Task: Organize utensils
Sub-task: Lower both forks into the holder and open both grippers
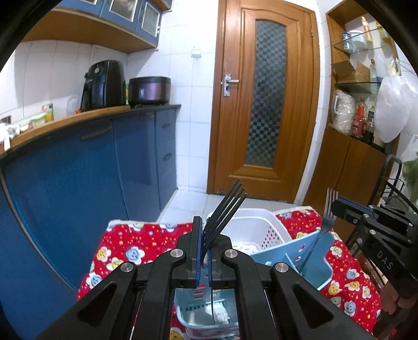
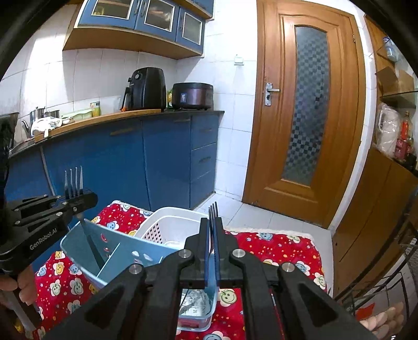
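Forks: dark four-tined fork (image 1: 224, 211) gripped in left jaws, tines up; second fork (image 2: 213, 222) gripped in right jaws.

A wooden door (image 1: 266, 99) with a checkered frosted glass panel (image 2: 305, 104) stands shut in the white tiled wall (image 1: 190, 125), its metal handle (image 2: 269, 92) on the left edge. Blue base cabinets (image 2: 156, 162) run along the left wall under a wooden-edged countertop (image 2: 104, 120). At the countertop's far end sit a black air fryer (image 1: 103, 83) and, just beside it, a dark round cooker (image 2: 193, 95). Metal pots (image 2: 43, 113) stand near the countertop's near end. Blue wall cupboards (image 2: 146, 18) with glass fronts hang above. On the right, a wooden shelf unit (image 1: 365, 91) holds bottles (image 1: 361, 117), a cardboard box (image 1: 350, 70) and white plastic bags (image 1: 394, 109).
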`<state>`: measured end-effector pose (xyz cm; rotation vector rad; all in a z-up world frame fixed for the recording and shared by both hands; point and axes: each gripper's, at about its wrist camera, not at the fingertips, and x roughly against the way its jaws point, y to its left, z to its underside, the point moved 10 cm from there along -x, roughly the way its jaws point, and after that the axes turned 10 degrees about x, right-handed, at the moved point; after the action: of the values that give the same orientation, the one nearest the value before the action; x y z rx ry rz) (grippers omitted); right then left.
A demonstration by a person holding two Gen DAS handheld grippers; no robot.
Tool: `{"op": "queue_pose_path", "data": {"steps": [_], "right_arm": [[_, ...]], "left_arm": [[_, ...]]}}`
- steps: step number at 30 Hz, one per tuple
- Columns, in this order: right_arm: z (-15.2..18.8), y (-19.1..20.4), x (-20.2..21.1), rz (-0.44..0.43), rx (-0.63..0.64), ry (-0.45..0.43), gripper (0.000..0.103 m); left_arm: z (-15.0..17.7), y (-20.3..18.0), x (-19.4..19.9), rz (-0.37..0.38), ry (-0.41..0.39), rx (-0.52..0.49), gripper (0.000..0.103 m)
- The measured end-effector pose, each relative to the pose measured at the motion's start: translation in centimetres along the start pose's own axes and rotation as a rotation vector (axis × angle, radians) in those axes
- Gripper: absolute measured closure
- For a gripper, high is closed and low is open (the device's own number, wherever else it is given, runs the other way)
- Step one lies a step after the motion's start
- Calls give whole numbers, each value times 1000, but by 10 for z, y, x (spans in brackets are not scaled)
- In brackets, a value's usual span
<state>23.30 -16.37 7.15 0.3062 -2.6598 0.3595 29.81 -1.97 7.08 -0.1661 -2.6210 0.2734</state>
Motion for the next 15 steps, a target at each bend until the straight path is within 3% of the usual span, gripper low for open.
{"op": "queue_pose_path", "data": {"steps": [10, 15], "right_arm": [[3, 5, -1, -43, -31, 16, 96], [-2, 1, 5, -66, -74, -1, 71]], "left_arm": [[18, -2, -4, 8, 45, -9, 99], [17, -5, -1, 12, 53, -22, 95]]}}
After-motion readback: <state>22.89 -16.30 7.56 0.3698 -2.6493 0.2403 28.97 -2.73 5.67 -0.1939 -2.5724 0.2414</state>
